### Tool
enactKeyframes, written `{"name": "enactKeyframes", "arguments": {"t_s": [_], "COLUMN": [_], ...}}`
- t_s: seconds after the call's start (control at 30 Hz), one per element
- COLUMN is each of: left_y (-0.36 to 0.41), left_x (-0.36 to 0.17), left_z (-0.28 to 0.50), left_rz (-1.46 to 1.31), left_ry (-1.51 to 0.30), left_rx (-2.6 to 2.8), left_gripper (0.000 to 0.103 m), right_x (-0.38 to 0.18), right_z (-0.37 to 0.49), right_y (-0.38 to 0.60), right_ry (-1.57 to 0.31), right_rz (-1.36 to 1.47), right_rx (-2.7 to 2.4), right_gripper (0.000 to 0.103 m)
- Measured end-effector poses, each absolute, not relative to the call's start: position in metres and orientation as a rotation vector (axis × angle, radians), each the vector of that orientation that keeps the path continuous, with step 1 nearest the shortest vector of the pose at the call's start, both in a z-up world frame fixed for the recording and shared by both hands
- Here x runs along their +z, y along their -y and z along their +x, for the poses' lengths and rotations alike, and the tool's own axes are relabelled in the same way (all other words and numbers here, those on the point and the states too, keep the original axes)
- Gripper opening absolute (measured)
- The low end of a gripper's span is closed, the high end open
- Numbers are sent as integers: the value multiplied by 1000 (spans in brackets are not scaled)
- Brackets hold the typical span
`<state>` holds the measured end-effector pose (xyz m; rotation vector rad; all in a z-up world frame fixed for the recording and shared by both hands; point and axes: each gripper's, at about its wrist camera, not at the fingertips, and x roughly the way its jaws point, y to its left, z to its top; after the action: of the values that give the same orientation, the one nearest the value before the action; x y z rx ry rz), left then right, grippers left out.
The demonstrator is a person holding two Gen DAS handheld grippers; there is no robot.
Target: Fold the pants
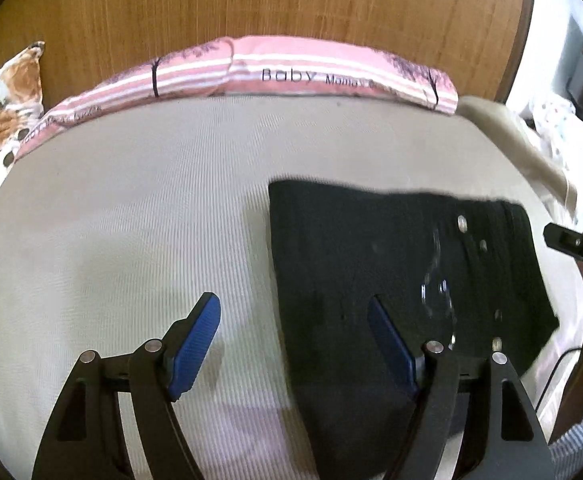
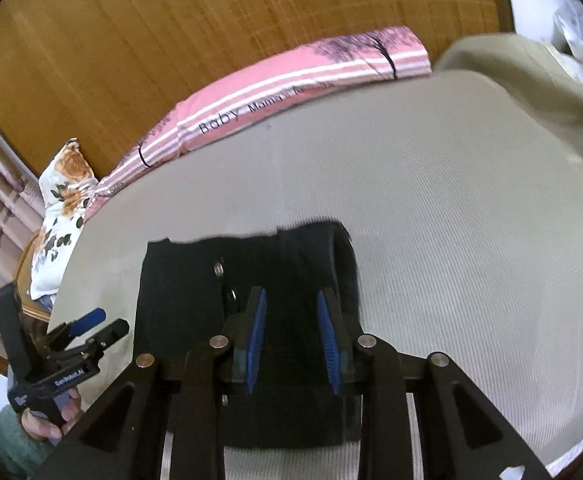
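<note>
a: on the bed [image 1: 131, 200], toward 3 o'clock in the left wrist view, black pants [image 1: 391, 260] lie folded into a flat block; small metal studs show on the cloth.

b: left gripper [image 1: 295, 344]?

a: fingers spread wide, nothing between them; one blue pad [image 1: 195, 344] over bare sheet, the other over the pants edge.

b: right gripper [image 2: 291, 340]?

a: fingers partly apart above the pants [image 2: 195, 280], not pinching cloth.

b: background?

a: pink striped pillow [image 1: 291, 68] at 12 o'clock, against a wooden headboard [image 1: 251, 0].
</note>
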<state>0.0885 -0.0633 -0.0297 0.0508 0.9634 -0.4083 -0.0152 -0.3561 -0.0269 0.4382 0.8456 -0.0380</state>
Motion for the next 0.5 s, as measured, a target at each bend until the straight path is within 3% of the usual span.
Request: {"name": "enactKeyframes", "arguments": {"t_s": [0.3,0.5], "left_y": [87,103], "left_x": [-28,-56], "left_z": [143,168], "left_rz": [26,71], "left_ry": [-944,-1005], "left_rx": [-461,-454], "left_gripper": [76,76], "right_x": [-26,-35], "right_z": [23,37], "right_y": [355,356], "right_ry": [-850,-863], "right_rz": [410,381], "right_rx": [-24,-34], "right_gripper": [26,22]}}
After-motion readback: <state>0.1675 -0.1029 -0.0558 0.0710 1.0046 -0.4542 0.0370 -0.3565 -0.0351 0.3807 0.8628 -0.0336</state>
